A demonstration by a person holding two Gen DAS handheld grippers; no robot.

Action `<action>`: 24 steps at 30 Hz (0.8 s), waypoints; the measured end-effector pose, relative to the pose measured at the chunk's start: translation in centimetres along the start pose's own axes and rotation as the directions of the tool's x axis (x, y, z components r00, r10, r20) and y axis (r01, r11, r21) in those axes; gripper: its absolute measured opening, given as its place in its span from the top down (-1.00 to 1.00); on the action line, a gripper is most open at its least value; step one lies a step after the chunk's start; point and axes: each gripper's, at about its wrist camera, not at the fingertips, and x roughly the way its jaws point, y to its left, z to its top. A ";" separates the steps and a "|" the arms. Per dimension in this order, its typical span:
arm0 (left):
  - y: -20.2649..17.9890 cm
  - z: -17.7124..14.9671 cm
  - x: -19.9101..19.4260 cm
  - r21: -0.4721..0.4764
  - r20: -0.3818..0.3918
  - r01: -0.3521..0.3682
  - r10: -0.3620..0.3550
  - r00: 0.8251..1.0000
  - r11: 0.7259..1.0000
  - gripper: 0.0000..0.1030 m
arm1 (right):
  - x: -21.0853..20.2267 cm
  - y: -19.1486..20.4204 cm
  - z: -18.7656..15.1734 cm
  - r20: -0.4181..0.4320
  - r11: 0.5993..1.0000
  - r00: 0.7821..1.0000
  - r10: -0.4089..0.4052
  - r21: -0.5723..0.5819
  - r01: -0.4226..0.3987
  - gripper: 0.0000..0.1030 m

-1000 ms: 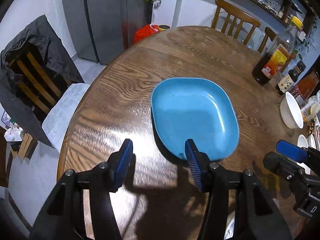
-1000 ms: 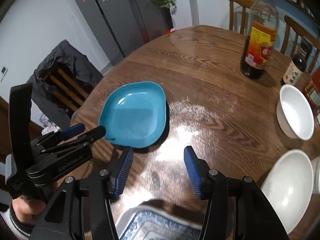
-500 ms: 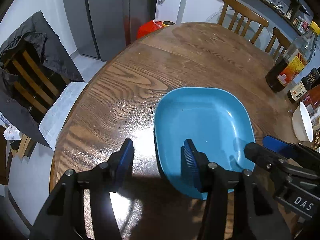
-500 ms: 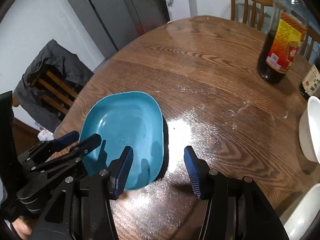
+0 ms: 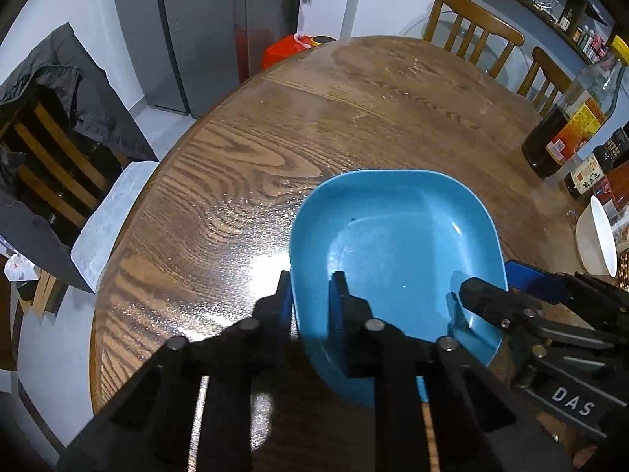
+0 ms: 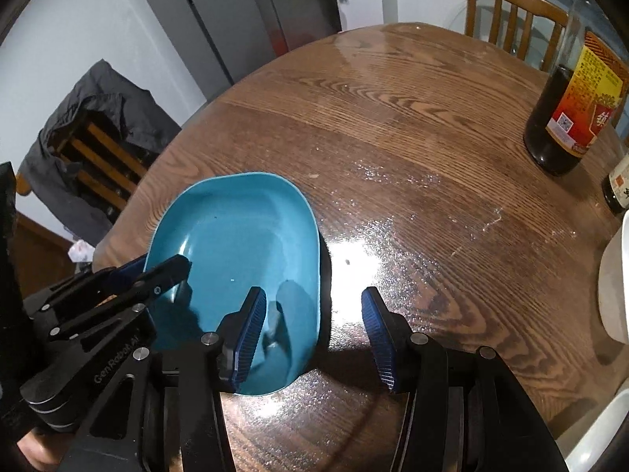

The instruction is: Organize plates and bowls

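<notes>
Left gripper is narrowed onto the near-left rim of the blue plate: one pad outside the edge, one inside the well. Looks clamped, though the actual contact line is partly hidden by the fingers. Right gripper is spread wide, straddling the plate's near-right rim, left pad over the well, right pad over bare wood; not gripping anything. Plate sits at the near-left part of the round wooden table, apparently flat on it. White bowl is at the right edge, well apart from the plate. Soy sauce bottle stands upright far right, smaller dark bottle just beside it.
</notes>
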 end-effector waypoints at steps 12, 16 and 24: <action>-0.5 0.0 0.1 -0.001 0.011 0.024 -0.024 1.000 1.000 0.80 | 0.9 0.4 0.1 -0.020 1.000 1.000 0.000 -0.014 -0.001 0.53; -0.4 0.0 0.1 -0.006 0.008 0.028 -0.028 1.000 1.000 0.81 | 0.7 0.3 0.0 -0.016 1.000 1.000 0.010 -0.007 -0.010 0.55; -0.7 -0.4 -0.4 -0.005 0.018 0.029 -0.029 0.999 1.000 0.81 | -0.3 -0.2 -0.5 -0.003 1.000 1.000 0.017 0.004 -0.017 0.55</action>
